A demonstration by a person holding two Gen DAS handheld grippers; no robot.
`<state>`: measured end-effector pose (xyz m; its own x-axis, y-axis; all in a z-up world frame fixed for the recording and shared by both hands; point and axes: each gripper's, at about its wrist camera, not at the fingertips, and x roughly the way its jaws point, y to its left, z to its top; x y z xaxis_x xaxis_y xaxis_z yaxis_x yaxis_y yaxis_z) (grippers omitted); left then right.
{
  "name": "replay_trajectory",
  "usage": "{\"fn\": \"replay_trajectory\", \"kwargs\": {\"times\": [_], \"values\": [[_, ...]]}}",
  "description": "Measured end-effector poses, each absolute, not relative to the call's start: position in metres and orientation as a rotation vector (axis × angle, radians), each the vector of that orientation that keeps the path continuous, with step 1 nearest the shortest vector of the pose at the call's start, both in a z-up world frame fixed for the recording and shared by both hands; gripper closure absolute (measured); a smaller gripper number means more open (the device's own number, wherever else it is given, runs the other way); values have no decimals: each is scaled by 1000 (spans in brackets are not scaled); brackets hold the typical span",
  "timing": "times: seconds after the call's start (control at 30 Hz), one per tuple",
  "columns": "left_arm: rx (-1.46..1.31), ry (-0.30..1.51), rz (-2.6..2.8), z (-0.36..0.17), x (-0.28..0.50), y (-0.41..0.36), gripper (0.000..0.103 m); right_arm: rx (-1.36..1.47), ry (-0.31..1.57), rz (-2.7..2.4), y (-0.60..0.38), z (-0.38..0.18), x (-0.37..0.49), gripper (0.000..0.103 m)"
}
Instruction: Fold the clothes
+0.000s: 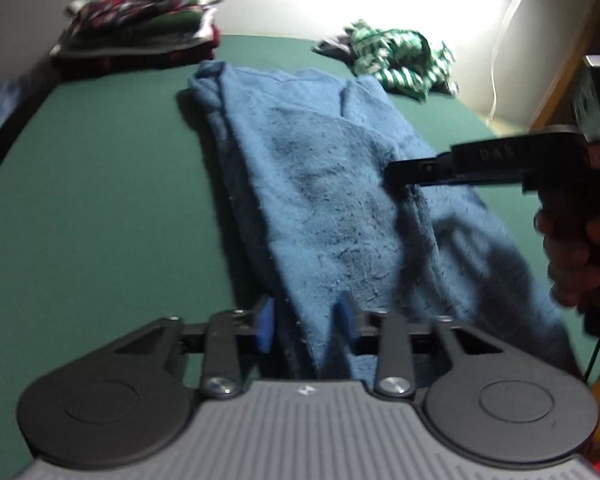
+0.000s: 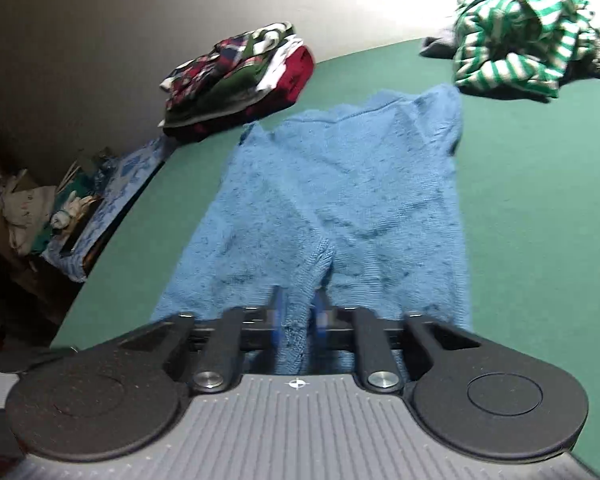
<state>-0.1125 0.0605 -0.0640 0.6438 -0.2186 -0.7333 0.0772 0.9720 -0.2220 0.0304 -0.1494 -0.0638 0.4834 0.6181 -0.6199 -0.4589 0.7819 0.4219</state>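
Gripping the near hem of a blue knit sweater (image 2: 340,200), our right gripper (image 2: 298,320) has its blue pads pinched on a bunched ridge of the wool; the jaws stand close together with the fabric squeezed between them. In the left wrist view the same tool (image 1: 404,170) comes in from the right edge, held by a hand (image 1: 576,256), its black fingers lying over the sweater's right side.

Our left gripper (image 1: 306,322) sits at the near left edge of the sweater (image 1: 320,200). A fold of the blue wool runs between its blue pads (image 1: 265,324), and the jaws stand partly apart; the blur keeps us from telling whether the pads press on the cloth or only flank it.

We see the sweater lying lengthwise on the green table surface (image 1: 100,200), stretching away from both tools, its left side doubled over into a thick rolled edge and its far end reaching toward the back of the table.

Farther back on the left, a stack of folded clothes (image 2: 240,88) in red, dark green and patterned fabrics rests near the table's far edge. On the far right lies a crumpled green-and-white striped garment (image 2: 520,40), apart from the sweater. Beyond the table's left edge, in the right wrist view, a cluttered box of cloth items (image 2: 32,212) sits beside a blue-and-white patterned fabric (image 2: 112,196).
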Motion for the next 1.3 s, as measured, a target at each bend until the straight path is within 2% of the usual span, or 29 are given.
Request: {"fn": "replay_trajectory", "kwargs": {"times": [0.1, 0.17, 0.23, 0.3, 0.37, 0.43, 0.47, 0.5, 0.63, 0.73, 0.83, 0.93, 1.0, 1.23, 1.3], "values": [[-190, 849, -157, -65, -117, 62, 73, 156, 803, 673, -144, -63, 25, 93], [-189, 847, -155, -65, -118, 61, 72, 96, 812, 621, -140, -69, 28, 88], [-150, 852, -150, -62, -117, 58, 67, 129, 861, 589, -145, -75, 36, 88], [-120, 849, -148, -56, -118, 56, 68, 191, 868, 571, -154, -71, 38, 85], [-81, 812, -147, -45, -123, 53, 69, 204, 804, 529, -160, -60, 34, 81], [-47, 762, -158, -34, -126, 49, 64, 188, 726, 501, -161, -50, 30, 78], [-39, 744, -171, -31, -126, 46, 58, 197, 719, 525, -159, -47, 32, 78], [-42, 736, -189, -30, -123, 44, 57, 208, 731, 560, -155, -48, 35, 78], [-74, 744, -227, -43, -106, 38, 56, 178, 786, 628, -134, -61, 48, 80], [-82, 755, -218, -59, -103, 38, 56, 204, 827, 594, -132, -73, 58, 89], [-46, 752, -220, -63, -109, 32, 50, 168, 811, 588, -129, -73, 55, 100], [-39, 753, -228, -62, -115, 27, 41, 157, 782, 622, -122, -60, 51, 90], [-57, 754, -231, -63, -118, 26, 35, 134, 764, 730, -104, -49, 49, 90], [-64, 757, -241, -66, -129, 28, 31, -57, 827, 887, -29, -65, 65, 91], [-65, 760, -250, -66, -133, 27, 23, -60, 830, 857, -19, -71, 78, 94]]}}
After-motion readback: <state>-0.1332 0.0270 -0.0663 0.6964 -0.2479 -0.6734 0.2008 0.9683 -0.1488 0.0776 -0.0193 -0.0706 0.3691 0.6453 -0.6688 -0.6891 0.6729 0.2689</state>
